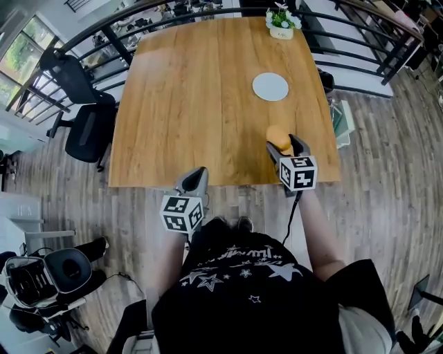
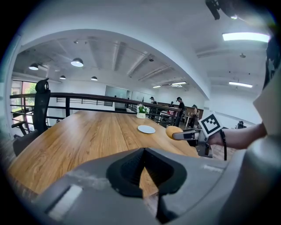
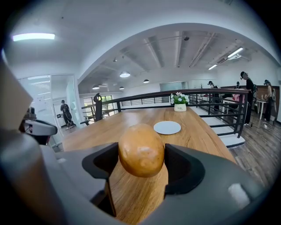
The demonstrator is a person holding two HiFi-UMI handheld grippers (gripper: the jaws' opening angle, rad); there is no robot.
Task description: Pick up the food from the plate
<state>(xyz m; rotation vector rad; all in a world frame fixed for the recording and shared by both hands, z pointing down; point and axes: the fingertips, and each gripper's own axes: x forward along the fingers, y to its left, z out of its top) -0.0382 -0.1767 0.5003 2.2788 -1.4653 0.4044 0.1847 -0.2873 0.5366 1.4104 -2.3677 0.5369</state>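
Table: a wooden top with a railing around its far sides. A small potted plant is seen at the far edge.

Left gripper: held low at the near edge of the table, well apart from the task's things. Its jaws are seen closed together, with nothing between them.

Right gripper: held over the near right part of the table and clenched on the food. One pad is pressed to each side of it.

Plate: white, round and bare. It is seen flat on the table beyond the right gripper, well apart from it.

Food: a rounded, golden-brown piece, perhaps a bread roll. It is held clear of the table top and off the plate.

Step in hand, as judged: the pick-up itself is done and the food is being carried toward the person.

Next move, as judged: no fresh grasp is called for. The clamp should be held even and the jaws level, since a rounded piece held only at its sides may slip or roll out.
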